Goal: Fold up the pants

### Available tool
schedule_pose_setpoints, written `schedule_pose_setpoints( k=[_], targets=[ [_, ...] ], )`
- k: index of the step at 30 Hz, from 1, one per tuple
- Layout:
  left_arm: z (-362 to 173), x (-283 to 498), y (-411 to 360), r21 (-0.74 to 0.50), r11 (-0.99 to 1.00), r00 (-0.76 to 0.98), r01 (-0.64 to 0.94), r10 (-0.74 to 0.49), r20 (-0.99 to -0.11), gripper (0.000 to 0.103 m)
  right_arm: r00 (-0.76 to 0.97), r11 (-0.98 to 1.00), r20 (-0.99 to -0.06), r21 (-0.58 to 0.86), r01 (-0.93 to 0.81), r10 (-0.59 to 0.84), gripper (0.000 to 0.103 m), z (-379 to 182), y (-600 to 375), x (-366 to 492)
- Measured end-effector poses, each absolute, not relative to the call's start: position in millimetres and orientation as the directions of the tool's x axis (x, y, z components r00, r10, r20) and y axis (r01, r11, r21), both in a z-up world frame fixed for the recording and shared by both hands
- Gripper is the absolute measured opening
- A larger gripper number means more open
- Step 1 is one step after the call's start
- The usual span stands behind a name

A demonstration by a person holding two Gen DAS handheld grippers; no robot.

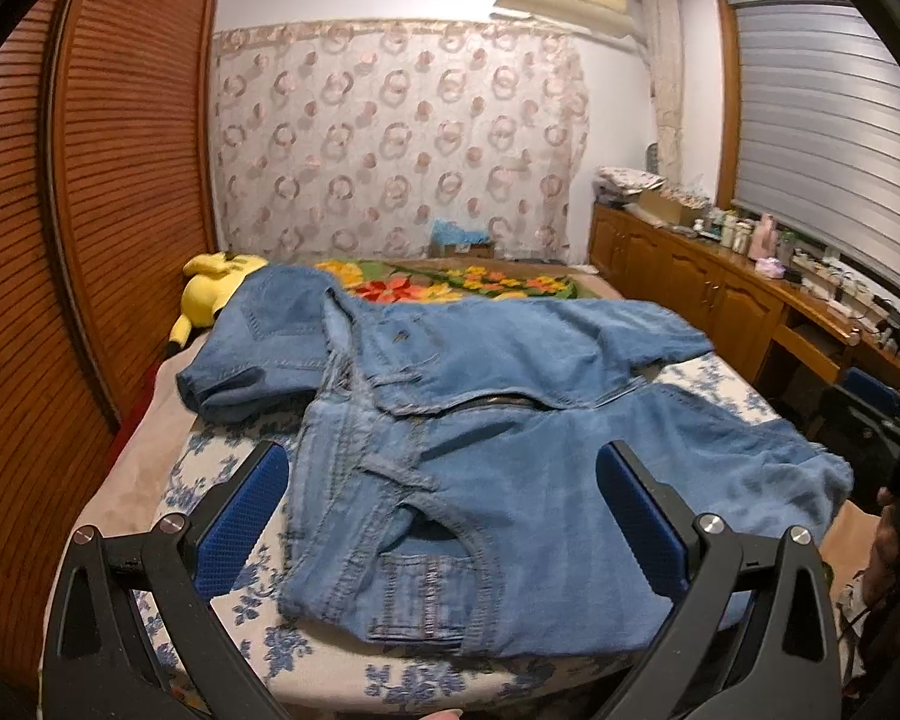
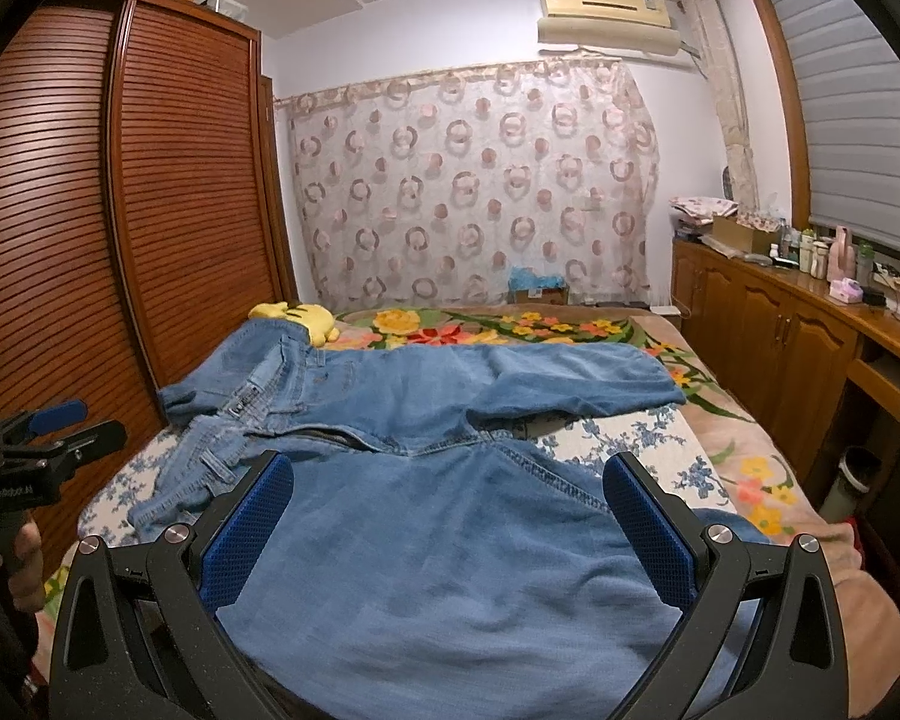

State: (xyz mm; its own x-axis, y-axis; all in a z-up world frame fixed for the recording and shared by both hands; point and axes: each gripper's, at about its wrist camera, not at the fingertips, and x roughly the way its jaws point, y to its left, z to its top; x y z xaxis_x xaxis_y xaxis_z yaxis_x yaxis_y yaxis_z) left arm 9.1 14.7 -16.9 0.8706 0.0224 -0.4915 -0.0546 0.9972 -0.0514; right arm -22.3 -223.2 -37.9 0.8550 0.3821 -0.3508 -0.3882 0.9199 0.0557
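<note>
Below both tools, jeans spread on bed, left tool and right tool gaping, empty.

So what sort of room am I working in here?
A home bedroom, most likely. The jeans lie spread on a bed with floral covers, a louvred wooden wardrobe stands to the left, and a yellow plush toy sits at the far end. Both grippers hover open above the denim.
</note>
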Motion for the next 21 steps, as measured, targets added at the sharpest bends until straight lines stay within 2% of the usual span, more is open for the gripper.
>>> schedule_pose_setpoints(
  k=[14,21],
  targets=[
    [-52.5,26.8,64.5,-0.037,0.989,0.817,-0.145,0.098,-0.568,0.103,0.827,0.928,-0.443,0.031,-0.372,0.347,0.103,-54.1,-223.2,-0.5],
    [-73.7,28.0,80.9,-0.052,0.987,0.793,-0.151,0.089,-0.603,0.103,0.807,0.926,-0.484,0.020,-0.377,0.339,0.103,-52.1,-218.3,2.5]
  ],
)
